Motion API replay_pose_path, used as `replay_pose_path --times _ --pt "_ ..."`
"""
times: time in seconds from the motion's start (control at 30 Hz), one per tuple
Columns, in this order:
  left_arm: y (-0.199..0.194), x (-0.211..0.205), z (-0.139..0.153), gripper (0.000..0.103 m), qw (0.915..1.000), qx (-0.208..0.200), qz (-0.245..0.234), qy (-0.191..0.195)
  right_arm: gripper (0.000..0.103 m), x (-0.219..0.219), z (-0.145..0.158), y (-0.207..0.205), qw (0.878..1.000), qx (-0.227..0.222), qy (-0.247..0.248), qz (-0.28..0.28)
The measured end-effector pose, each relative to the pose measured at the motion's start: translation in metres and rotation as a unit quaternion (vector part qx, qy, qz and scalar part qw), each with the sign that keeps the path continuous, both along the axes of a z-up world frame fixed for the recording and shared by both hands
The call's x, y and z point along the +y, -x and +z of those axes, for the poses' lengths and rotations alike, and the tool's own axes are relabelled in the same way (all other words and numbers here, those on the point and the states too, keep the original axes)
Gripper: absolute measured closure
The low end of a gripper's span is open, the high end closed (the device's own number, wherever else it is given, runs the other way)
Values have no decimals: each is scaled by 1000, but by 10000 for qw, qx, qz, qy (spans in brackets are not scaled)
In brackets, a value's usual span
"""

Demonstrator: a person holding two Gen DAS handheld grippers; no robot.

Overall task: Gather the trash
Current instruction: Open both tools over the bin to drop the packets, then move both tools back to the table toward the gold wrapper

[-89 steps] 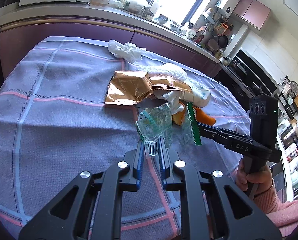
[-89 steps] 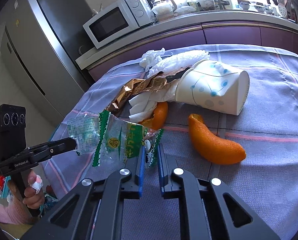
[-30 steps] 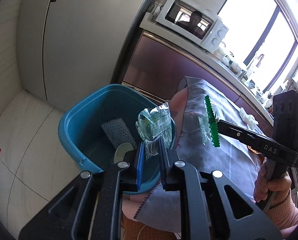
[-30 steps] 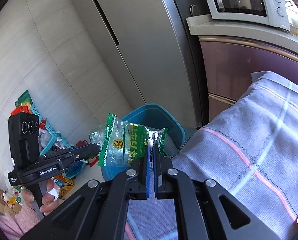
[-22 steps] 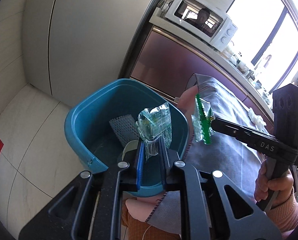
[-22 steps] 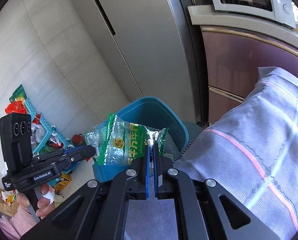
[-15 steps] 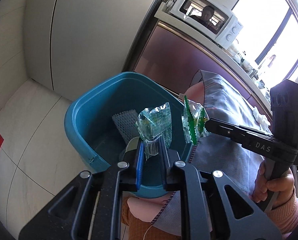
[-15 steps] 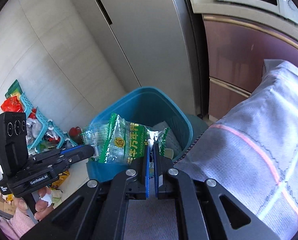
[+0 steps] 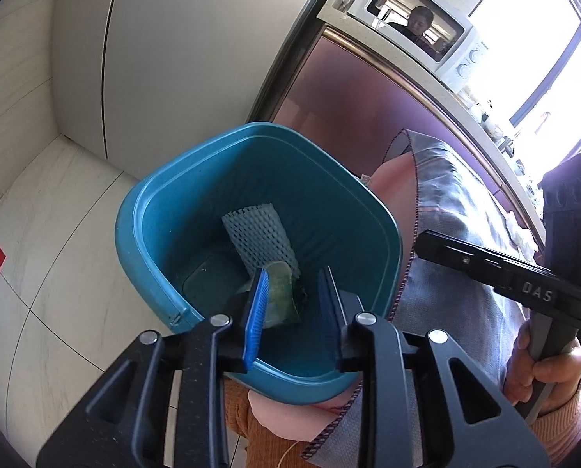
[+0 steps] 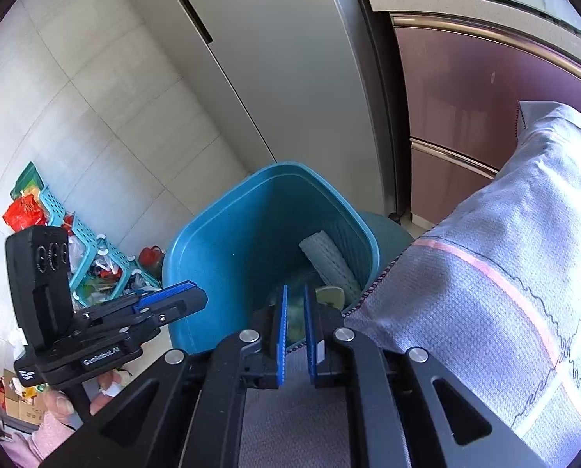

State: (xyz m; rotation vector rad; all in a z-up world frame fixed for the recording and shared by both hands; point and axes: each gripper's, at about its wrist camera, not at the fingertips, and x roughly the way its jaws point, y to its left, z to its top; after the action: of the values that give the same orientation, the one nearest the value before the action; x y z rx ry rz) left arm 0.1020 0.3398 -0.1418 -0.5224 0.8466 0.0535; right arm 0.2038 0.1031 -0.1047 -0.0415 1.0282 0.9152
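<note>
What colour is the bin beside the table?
Teal blue, plain; the bin shows best in the left wrist view.

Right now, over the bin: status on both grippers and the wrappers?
Left gripper open, right gripper open, both empty. Green plastic wrapper lying inside the blue plastic bin, beside white foam netting. Nothing blocking.

Daylight is pouring through the window (image 9: pixel 563 66) on my far right, a microwave (image 9: pixel 419 27) is sitting on the counter (image 9: pixel 427 78), and the grey fridge (image 10: pixel 282 58) is standing over pale floor tiles (image 9: pixel 56 234).
</note>
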Motion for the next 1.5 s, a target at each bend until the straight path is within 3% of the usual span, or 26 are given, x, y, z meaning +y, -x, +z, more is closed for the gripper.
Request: replay_pose_path --times 0.3,0.57,1.0,1.5 --pt "5 -18 21 67 9991 -344 -185 -145 85 -30 17 14 9991 -194 -353 -106" --pt "5 -72 58 58 9910 -912 -941 -278 73 -92 49 38 9941 -709 -695 -446" --pt "-20 -204 77 55 9611 -1137 -2500 -310 69 -226 64 61 9771 -979 -892 -1664" --pt "-48 -319 74 51 9286 -1095 -3487 -640 69 -338 53 73 9480 -1066 -996 -2827"
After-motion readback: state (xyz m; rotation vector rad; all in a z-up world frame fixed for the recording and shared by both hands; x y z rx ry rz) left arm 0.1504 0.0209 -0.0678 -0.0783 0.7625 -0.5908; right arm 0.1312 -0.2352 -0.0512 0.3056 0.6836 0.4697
